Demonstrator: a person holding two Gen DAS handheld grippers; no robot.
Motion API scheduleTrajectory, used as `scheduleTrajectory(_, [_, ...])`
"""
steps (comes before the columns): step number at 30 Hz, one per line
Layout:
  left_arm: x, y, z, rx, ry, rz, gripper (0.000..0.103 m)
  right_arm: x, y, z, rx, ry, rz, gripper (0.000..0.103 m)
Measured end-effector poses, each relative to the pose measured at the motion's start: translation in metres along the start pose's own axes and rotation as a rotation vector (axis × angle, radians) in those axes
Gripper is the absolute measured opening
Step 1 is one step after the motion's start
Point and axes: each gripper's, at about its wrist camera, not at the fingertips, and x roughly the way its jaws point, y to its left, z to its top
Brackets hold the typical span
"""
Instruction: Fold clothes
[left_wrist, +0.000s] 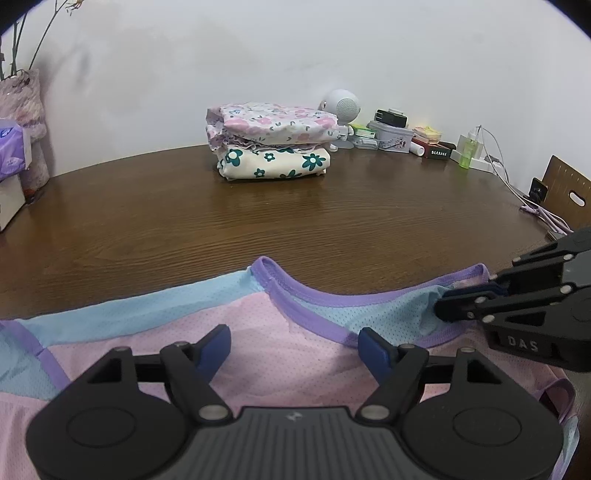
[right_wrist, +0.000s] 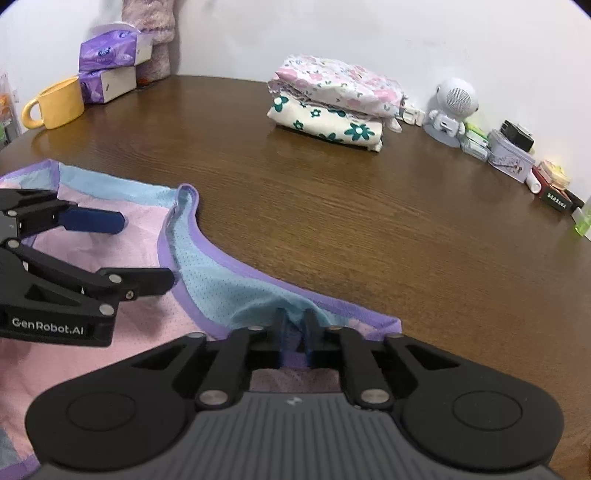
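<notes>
— Hand-held gripper on the right (right_wrist: 295, 325) has its jaws pinched tight on the blue shoulder of that shirt (right_wrist: 122, 354), right by the purple neckline trim (right_wrist: 236, 266). See the cloth bunched up between the blue pads?

— Yes. And the left hand-held gripper (left_wrist: 294, 349)?

— Spread wide, nothing between its fingers. It hangs over the pink chest panel just below the collar; whether the tips touch the mesh I can't tell.

— Where's the shirt lying?

— Flat on the near edge of the brown table (left_wrist: 258, 221), collar pointing toward the wall. Pink middle, pale blue shoulders, purple binding round the neck and armholes.

— Anything already folded?

— Two floral pieces stacked at the back of the table (left_wrist: 273, 142): a cream one with green flowers underneath, a white one with pink flowers on top, well apart from the shirt.

— And the rest?

— A white round speaker figure (right_wrist: 452, 107) beside the stack, small boxes and tins (right_wrist: 511, 157) along the wall, a yellow mug (right_wrist: 59, 105) and purple tissue packs (right_wrist: 110, 62) in the far left corner.
</notes>
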Motion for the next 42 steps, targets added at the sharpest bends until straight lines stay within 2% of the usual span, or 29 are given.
scheduleTrajectory(4, [0.001,0.000,0.001,0.002,0.000,0.000,0.075,-0.007,0.002,-0.001,-0.029,0.037,0.017,0.002])
scheduleTrajectory(7, [0.001,0.001,0.001,0.002,0.000,-0.002,0.075,-0.012,-0.001,0.000,-0.025,0.059,0.029,0.005])
scheduleTrajectory(13, [0.001,0.002,0.000,0.004,-0.001,-0.003,0.076,-0.019,-0.024,0.006,0.112,-0.016,0.014,0.005])
scheduleTrajectory(18, [0.001,0.002,0.000,0.003,-0.002,-0.007,0.076,0.001,-0.021,0.006,0.107,0.010,0.034,0.005])
scheduleTrajectory(23, [0.001,0.001,0.000,0.011,-0.002,-0.008,0.077,0.010,-0.024,0.008,0.117,-0.004,0.014,0.005])
scheduleTrajectory(30, [0.001,0.000,0.000,0.014,-0.001,-0.009,0.079,-0.009,-0.022,0.010,0.139,-0.058,0.033,0.007])
scheduleTrajectory(33, [0.001,0.000,-0.001,0.015,-0.002,-0.009,0.080,-0.021,-0.017,0.008,0.136,-0.078,0.038,0.013])
scheduleTrajectory(35, [0.001,0.000,-0.001,0.017,-0.002,-0.008,0.080,-0.023,-0.015,0.005,0.137,-0.076,0.035,0.025])
scheduleTrajectory(36, [0.000,0.000,-0.001,0.018,-0.002,-0.007,0.080,-0.024,-0.014,0.003,0.137,-0.075,0.033,0.027])
scheduleTrajectory(42, [0.001,0.000,-0.002,0.021,-0.003,-0.007,0.081,-0.011,-0.008,-0.003,0.126,-0.040,0.039,0.026])
